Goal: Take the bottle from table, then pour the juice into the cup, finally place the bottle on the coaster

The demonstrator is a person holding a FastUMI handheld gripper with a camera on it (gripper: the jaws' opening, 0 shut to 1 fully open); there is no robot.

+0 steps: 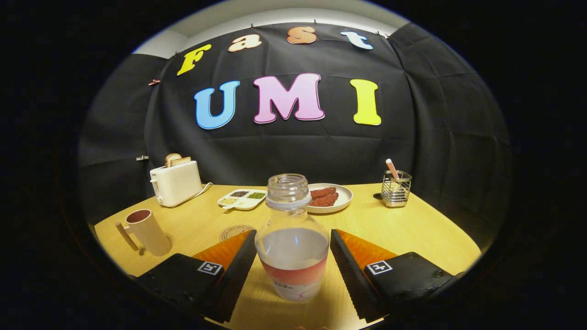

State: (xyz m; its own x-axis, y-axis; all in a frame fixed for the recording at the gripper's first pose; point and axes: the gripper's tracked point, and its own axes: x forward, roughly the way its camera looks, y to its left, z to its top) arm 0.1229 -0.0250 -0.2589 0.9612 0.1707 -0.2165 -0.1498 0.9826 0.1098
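Observation:
A clear, uncapped bottle (292, 238) with pale juice and a red label stands upright on the wooden table (412, 229), right between my two fingers. My gripper (292, 256) is open: the left finger (236, 268) nearly touches the bottle's side, and a small gap separates the right finger (348, 268) from it. A beige cup (146, 231) with a handle stands off to the left of the left finger. A round coaster (234, 232) lies flat just beyond the left fingertip, partly hidden by it.
Beyond the bottle sit a plate of reddish food (326, 198) and a divided white tray (242, 199). A white toaster (176, 182) with bread stands at the back left, and a wire holder (396, 188) with a straw at the back right.

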